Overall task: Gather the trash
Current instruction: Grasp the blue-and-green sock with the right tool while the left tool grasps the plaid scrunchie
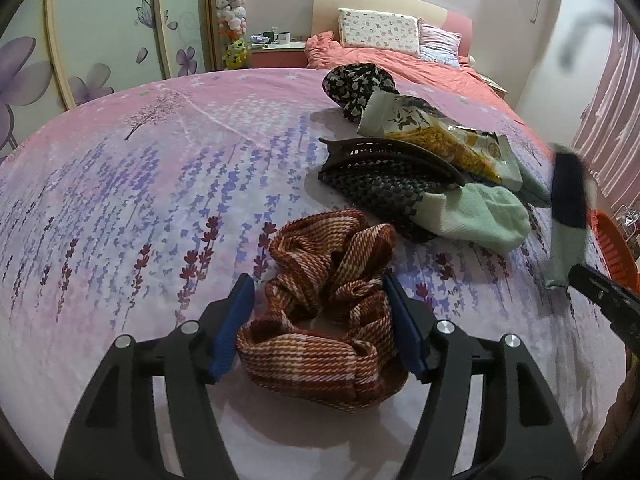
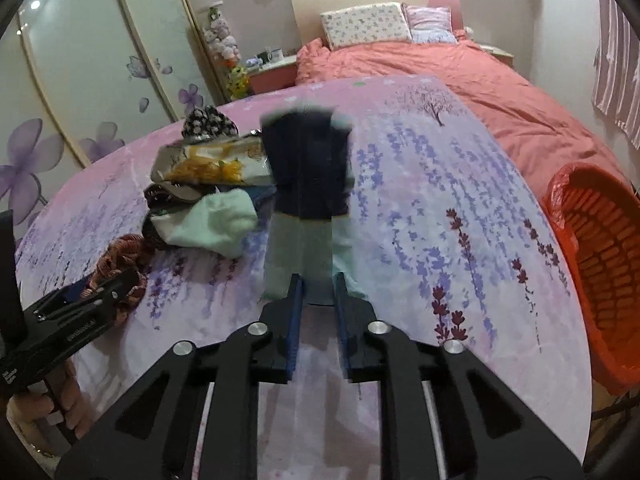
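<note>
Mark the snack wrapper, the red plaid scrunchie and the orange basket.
snack wrapper [image 1: 448, 140], left wrist view, yellow printed middle.
red plaid scrunchie [image 1: 320, 312], left wrist view, centre folds.
orange basket [image 2: 600, 264], right wrist view, inner wall.

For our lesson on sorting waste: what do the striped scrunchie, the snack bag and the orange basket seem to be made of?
Striped scrunchie: woven fabric, matte, gathered in soft folds.
Snack bag: probably plastic film, glossy, crinkled with printed artwork.
Orange basket: likely rigid moulded plastic, with lattice openings.
</note>
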The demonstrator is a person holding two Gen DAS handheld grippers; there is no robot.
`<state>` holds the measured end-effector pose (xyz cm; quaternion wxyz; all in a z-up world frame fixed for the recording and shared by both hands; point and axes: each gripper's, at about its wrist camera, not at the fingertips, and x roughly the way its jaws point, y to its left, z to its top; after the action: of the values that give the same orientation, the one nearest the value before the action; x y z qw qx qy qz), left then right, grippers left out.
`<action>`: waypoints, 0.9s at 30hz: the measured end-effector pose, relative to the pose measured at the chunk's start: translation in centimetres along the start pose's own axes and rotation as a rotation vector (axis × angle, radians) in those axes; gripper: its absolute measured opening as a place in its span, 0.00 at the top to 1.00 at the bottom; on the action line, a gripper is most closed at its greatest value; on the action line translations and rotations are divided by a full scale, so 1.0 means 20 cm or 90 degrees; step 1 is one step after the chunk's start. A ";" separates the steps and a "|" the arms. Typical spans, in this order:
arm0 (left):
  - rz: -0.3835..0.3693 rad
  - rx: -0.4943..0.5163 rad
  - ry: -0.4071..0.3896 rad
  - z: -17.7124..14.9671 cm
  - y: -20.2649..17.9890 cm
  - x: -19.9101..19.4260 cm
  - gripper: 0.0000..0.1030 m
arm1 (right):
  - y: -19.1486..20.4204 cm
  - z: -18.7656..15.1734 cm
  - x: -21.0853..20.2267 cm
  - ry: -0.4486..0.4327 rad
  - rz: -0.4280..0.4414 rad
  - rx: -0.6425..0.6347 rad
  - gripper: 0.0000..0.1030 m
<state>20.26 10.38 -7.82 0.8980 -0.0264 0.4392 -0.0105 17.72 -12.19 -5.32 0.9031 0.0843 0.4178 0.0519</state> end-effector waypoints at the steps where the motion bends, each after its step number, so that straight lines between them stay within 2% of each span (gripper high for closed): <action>1: 0.000 0.000 0.000 0.00 0.00 0.00 0.37 | 0.00 0.01 0.00 -0.006 -0.005 -0.001 0.51; 2: -0.001 -0.001 0.000 0.00 0.00 0.00 0.37 | 0.00 0.01 0.00 -0.012 -0.009 0.001 0.38; 8: -0.007 -0.002 -0.001 0.00 0.00 0.00 0.36 | 0.00 0.04 0.05 -0.001 -0.009 0.017 0.37; 15: -0.007 -0.003 -0.001 0.00 0.00 0.00 0.36 | 0.06 0.04 0.14 0.021 -0.027 0.000 0.37; 17: -0.010 -0.003 -0.001 0.00 0.01 0.01 0.35 | 0.07 0.04 0.17 0.028 -0.032 -0.002 0.39; 20: -0.026 -0.001 -0.007 0.00 0.01 0.00 0.34 | 0.10 0.03 0.17 0.026 -0.038 -0.019 0.49; 22: -0.034 0.006 -0.012 -0.01 0.01 -0.02 0.34 | 0.11 0.03 0.17 0.027 -0.034 -0.023 0.51; 27: -0.037 0.017 -0.016 -0.03 -0.01 -0.04 0.35 | 0.09 0.02 0.14 0.020 -0.028 -0.013 0.64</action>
<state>19.39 10.18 -7.57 0.9031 -0.0272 0.4265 -0.0426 19.81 -10.04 -6.79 0.8982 0.0646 0.4331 0.0374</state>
